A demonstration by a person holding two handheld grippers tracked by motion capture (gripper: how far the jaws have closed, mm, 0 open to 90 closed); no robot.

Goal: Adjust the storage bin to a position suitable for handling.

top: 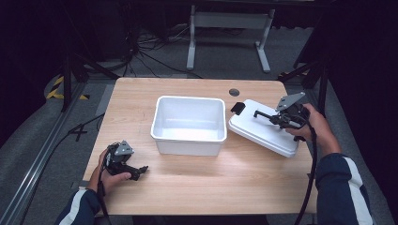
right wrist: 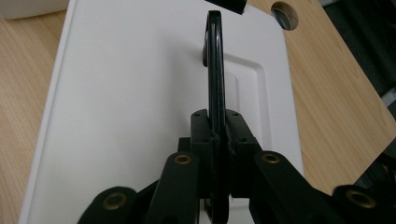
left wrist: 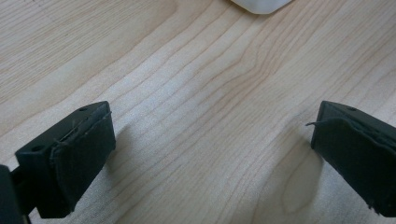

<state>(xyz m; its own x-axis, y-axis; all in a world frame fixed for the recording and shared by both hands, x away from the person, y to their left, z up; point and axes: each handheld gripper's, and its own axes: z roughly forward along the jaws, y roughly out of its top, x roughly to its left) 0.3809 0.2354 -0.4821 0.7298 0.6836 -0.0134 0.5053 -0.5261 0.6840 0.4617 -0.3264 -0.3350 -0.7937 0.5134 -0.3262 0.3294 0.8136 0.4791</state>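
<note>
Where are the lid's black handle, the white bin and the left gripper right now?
black handle (right wrist: pixel 215 70), right gripper view, on its thin upright bar.
white bin (top: pixel 187 140), high view, on its near outer wall.
left gripper (top: pixel 139 171), high view, between its jaw tips.

white lid (top: pixel 263 133), black handle (right wrist: pixel 215 70); white tub (top: pixel 187 136); pale wood-grain table (top: pixel 211 183)

1. No text, label, brand or number can be read on the box (top: pixel 189 123), the lid (top: pixel 263 131) or the table (top: pixel 211 183).
2. Yellow-black hazard stripes (top: pixel 57 88) are seen on the floor, without lettering.
</note>
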